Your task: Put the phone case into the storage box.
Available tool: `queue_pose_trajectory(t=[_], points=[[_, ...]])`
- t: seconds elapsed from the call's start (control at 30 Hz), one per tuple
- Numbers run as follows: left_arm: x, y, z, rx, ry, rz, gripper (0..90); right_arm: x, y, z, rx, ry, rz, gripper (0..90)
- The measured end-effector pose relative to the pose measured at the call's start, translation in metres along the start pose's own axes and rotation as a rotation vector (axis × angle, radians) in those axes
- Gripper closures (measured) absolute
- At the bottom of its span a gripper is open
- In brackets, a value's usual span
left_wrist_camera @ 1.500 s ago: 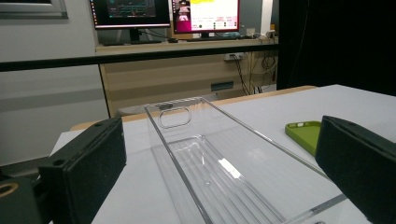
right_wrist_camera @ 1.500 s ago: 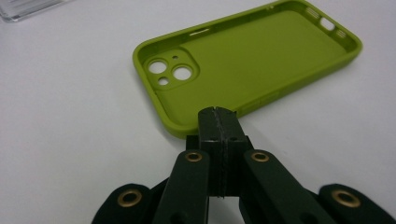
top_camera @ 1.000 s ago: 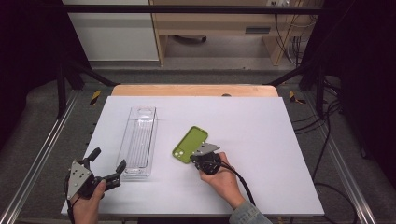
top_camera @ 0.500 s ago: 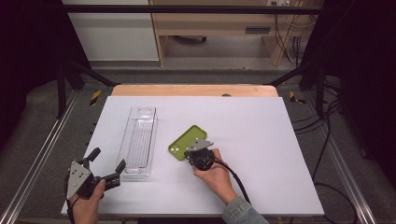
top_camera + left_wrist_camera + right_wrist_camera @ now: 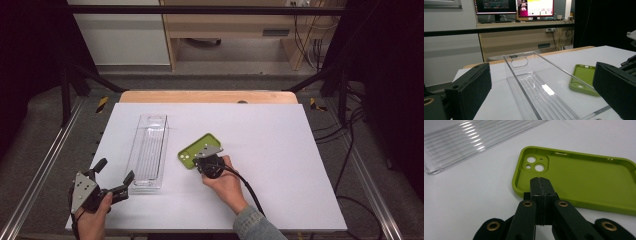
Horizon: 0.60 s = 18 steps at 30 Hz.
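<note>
- While the right tongs (image 5: 204,156) sit shut over the near edge of the green phone case (image 5: 197,148) in the high view, the case lies just right of the clear bin (image 5: 148,150) on the white counter (image 5: 280,165), close but apart from it; its long axis is slanted against the bin's long axis, camera-hole end toward the bin's near half.
- Same view: left tongs (image 5: 116,179) gape open at the bin's near left corner, holding nothing; the right hand (image 5: 227,182) is clearly the nearer one to the case.
- Left gripper view: bin (image 5: 534,82) runs away between the two spread pads (image 5: 471,91), the case (image 5: 584,78) lies flat to the right of the bin, hollow side up, not touching its wall.
- Right gripper view: tongs (image 5: 540,185) pressed together, tip over the case's near rim (image 5: 574,178) beside the camera cut-outs; whether the rim is pinched or only pushed I cannot tell, nothing visible between the pads. Bin (image 5: 474,142) lies up and left of the case.
- Judgement: next move turns on swinging the case's long axis in line with the bin, then carrying it left into it.
</note>
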<state>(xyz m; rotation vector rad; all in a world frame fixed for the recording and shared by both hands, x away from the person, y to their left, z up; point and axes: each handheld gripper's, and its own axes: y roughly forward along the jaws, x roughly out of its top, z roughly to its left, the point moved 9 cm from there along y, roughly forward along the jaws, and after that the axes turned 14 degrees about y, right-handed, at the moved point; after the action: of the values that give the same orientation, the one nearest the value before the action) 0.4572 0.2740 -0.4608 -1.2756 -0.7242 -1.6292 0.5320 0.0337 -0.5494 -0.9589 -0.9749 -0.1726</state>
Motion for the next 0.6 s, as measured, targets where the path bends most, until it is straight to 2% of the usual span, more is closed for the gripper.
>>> queue_pose_trajectory(t=[0.6], points=[[0.0004,0.0002,-0.0007,-0.002,0.002,-0.001,1.5,0.0036,0.0040,0.0004,0.011,0.014,-0.003,90.0]])
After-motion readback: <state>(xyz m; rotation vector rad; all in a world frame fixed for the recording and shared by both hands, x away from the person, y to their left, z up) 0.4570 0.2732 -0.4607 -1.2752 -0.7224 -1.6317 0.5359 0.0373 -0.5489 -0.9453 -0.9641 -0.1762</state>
